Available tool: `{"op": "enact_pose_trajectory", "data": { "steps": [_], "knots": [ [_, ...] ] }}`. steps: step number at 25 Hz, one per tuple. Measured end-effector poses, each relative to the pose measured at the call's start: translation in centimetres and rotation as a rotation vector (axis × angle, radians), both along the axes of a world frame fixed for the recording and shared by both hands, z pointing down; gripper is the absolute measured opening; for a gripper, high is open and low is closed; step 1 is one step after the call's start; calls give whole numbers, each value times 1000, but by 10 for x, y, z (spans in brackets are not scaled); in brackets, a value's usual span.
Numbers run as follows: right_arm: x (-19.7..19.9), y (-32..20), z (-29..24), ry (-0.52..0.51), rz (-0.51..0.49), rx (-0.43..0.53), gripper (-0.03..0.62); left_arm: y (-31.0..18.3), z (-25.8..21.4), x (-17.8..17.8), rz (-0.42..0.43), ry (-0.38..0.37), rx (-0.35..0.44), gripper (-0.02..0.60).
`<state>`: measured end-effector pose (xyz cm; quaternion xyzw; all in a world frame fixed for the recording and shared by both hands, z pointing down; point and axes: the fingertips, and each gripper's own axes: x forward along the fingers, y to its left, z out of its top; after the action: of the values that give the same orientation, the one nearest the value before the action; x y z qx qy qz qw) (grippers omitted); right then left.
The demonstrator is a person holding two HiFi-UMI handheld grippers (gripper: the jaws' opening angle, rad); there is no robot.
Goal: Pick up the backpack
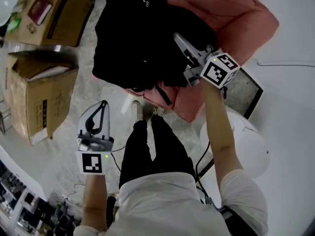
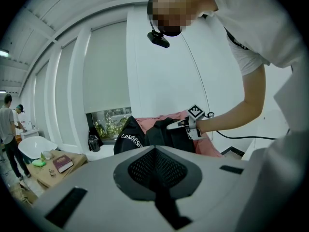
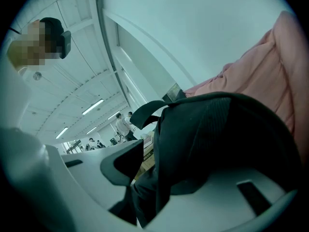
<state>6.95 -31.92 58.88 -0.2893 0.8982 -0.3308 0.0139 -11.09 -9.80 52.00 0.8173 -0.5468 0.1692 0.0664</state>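
Note:
A black backpack [image 1: 138,38] lies on a pink soft armchair [image 1: 241,14]. My right gripper [image 1: 181,43] reaches into its right side. In the right gripper view the jaws [image 3: 193,178] stand wide, with a fold of black backpack fabric [image 3: 217,139] and a strap between them; I see no pad pressing on it. My left gripper [image 1: 102,104] hangs low at the left, well short of the backpack, over the floor. Its jaws [image 2: 155,151] meet at the tips with nothing between them. From the left gripper view the backpack [image 2: 145,137] and the right gripper [image 2: 174,125] show ahead.
An open cardboard box [image 1: 39,97] stands at the left, and another box [image 1: 64,18] with a book [image 1: 39,9] on it sits behind. A white round object [image 1: 251,146] is at my right side. A dark flat panel [image 1: 243,90] lies beside the armchair.

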Motion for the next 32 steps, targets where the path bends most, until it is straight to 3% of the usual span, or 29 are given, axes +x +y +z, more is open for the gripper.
{"op": "enact_pose_trajectory", "data": {
  "steps": [7, 13, 24, 30, 32],
  "knots": [
    [-10, -13, 1, -25, -1, -34, 152, -7, -4, 2, -3, 13, -1, 17],
    [-12, -30, 2, -70, 55, -41, 49, -5, -3, 7, 0, 9, -19, 16],
    [-2, -24, -4, 8, 66, 46, 37, -2, 1, 6, -9, 20, -16, 15],
    [-5, -16, -37, -113, 8, 81, 31, -1, 2, 3, -4, 19, -21, 17],
    [-3, -16, -43, -103, 16, 104, 31, -1, 0, 4, -4, 22, -14, 17]
  ]
}}
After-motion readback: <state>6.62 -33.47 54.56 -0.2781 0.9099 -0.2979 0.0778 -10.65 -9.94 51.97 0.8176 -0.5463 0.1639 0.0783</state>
